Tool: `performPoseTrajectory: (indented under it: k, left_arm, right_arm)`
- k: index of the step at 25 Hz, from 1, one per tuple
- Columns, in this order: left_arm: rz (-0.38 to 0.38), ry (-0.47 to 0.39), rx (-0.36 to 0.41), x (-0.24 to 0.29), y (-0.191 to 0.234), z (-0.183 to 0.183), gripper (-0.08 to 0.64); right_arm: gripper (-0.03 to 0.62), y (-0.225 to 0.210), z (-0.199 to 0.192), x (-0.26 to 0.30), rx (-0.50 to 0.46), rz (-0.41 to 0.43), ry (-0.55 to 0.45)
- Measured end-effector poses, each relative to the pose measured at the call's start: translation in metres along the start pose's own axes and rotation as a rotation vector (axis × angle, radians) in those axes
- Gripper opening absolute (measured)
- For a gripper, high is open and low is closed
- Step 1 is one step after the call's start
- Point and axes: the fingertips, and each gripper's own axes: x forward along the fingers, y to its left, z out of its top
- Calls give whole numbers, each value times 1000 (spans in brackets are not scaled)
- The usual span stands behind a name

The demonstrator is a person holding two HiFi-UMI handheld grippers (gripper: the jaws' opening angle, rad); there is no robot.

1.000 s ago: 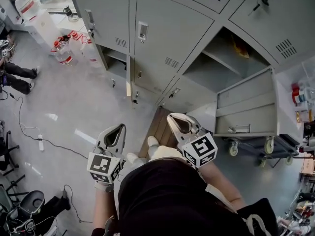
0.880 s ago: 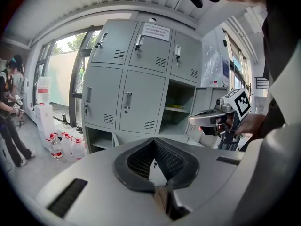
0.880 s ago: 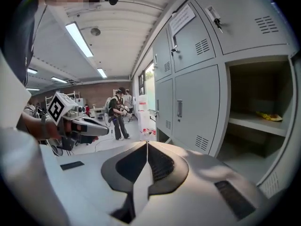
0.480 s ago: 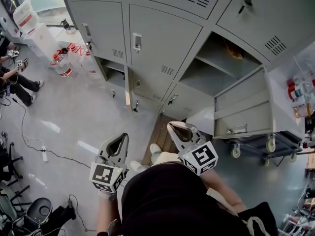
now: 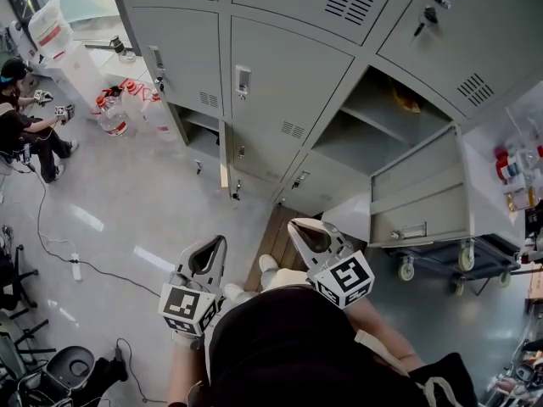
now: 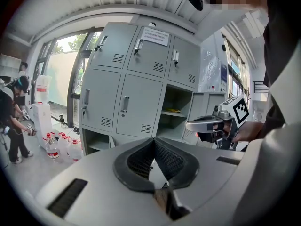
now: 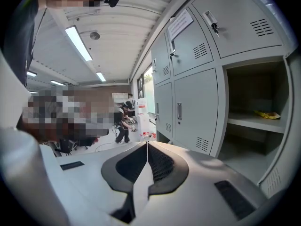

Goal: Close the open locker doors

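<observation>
A bank of grey lockers (image 5: 280,66) stands in front of me. One middle compartment (image 5: 373,117) is open, with a yellow thing (image 5: 405,100) on its shelf; its door (image 5: 424,197) swings out to the right. Low at the left a second door (image 5: 223,155) stands ajar, edge-on. My left gripper (image 5: 216,242) and right gripper (image 5: 294,225) hang close to my body, well short of the lockers, both shut and empty. The left gripper view shows shut jaws (image 6: 153,139) pointing at the lockers. In the right gripper view the shut jaws (image 7: 147,142) point left of the open compartment (image 7: 256,117).
Several water bottles (image 5: 114,113) stand on the floor by the lockers' left end. A person (image 5: 21,130) is at the far left. A wheeled cart (image 5: 450,261) sits under the open door at right. A cable (image 5: 76,257) runs over the floor; a chair (image 5: 68,367) stands at bottom left.
Both grippers have stayed shut and almost in place, the left one slightly lower and to the right. The head view has shifted a little, and the person at the left has come further into sight.
</observation>
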Motion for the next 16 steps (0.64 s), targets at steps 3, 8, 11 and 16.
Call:
performPoseTrajectory:
  k: [3,8,11,16]
  left_arm:
    - [0,0,-3,0,0,0,17]
    - [6,2,-8,-2,1,-2,17]
    - [11,-2,-7,-2,3,-2,17]
    - [24,2,-25,-2,5,-5,17]
  right_arm:
    - [34,1,0,2,-1,4,2]
    - [34,1,0,3,3,4,4]
    - [35,0,-1,4,7,6,4]
    - [35,-1,-2,6,12,14,3]
